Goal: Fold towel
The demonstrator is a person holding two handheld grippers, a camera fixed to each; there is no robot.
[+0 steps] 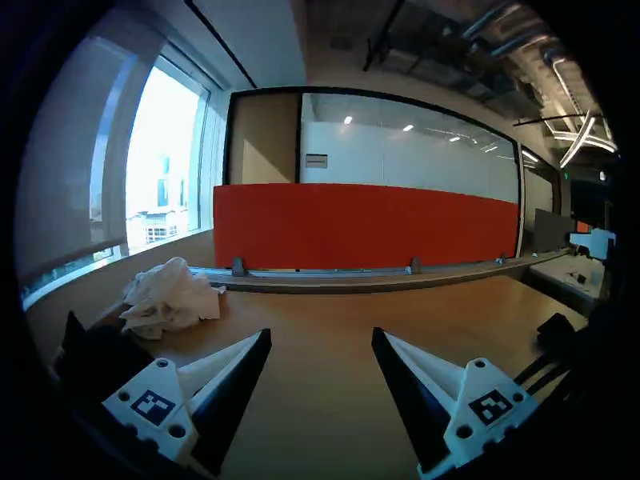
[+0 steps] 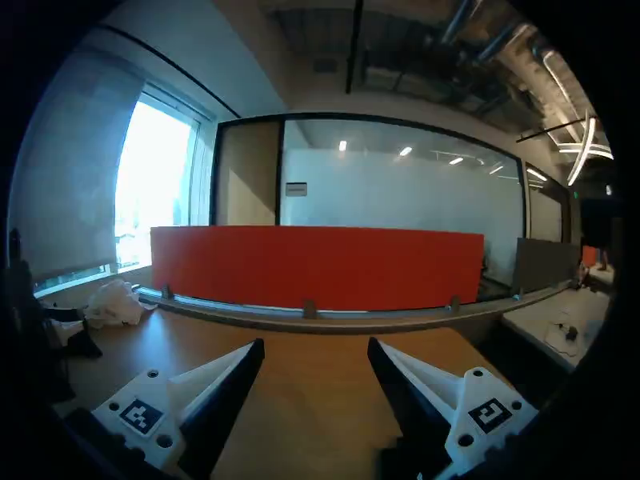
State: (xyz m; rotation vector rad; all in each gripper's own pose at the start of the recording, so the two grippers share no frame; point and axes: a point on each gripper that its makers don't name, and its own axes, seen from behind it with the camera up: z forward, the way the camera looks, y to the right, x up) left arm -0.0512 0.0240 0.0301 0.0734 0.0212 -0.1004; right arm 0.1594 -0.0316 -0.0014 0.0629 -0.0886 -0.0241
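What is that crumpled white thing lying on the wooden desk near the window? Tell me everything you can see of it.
It is a towel, white, of soft-looking cloth full of creases. It is neither folded nor spread: it lies bunched in a loose heap on the wooden desk, at the window end, just in front of the rail under the orange divider. Only the desk seems to touch it; the left hand-held gripper is open, short of it.

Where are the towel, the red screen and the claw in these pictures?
towel (image 1: 170,298), left gripper view, on its crumpled middle.
red screen (image 1: 364,226), left gripper view, middle of its face.
left claw (image 1: 320,333), left gripper view, midway between its fingertips.
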